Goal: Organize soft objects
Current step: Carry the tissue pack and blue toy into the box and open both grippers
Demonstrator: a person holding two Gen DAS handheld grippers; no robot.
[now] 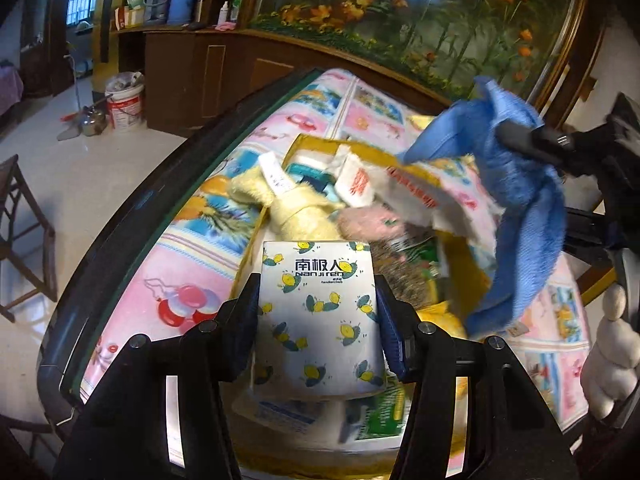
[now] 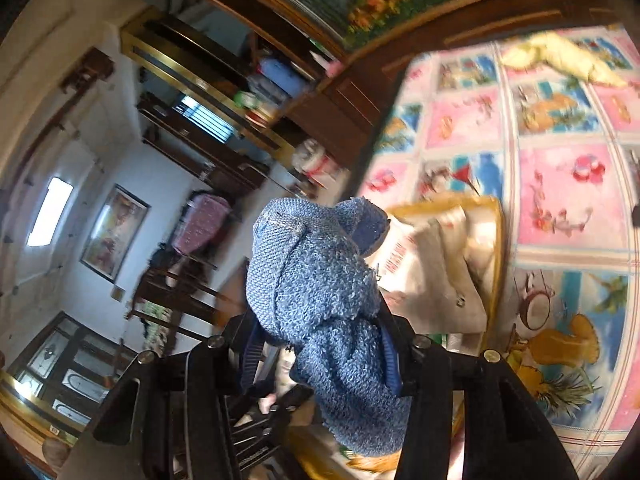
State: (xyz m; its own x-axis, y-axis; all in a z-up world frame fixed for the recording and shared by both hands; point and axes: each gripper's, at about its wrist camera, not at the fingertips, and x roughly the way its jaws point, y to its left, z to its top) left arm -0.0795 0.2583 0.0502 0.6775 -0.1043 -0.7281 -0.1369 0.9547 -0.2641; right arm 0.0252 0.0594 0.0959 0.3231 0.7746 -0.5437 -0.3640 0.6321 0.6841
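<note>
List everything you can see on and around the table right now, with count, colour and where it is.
tissue pack: one, white with yellow bee print, clamped in the left gripper above the box
blue towel: one, blue, hanging from the right gripper over the box
cardboard box: one, yellow-brown, open on the table, full of soft items
yellow cloth: one, pale yellow, at the box's left edge
pink fluffy item: one, pink, inside the box
tablecloth: one, pink and blue picture squares, covering the table
white bucket: one, white, on the floor by the cabinet
left gripper: black, jaws closed on the tissue pack
right gripper: black, jaws closed on the blue towel
</note>
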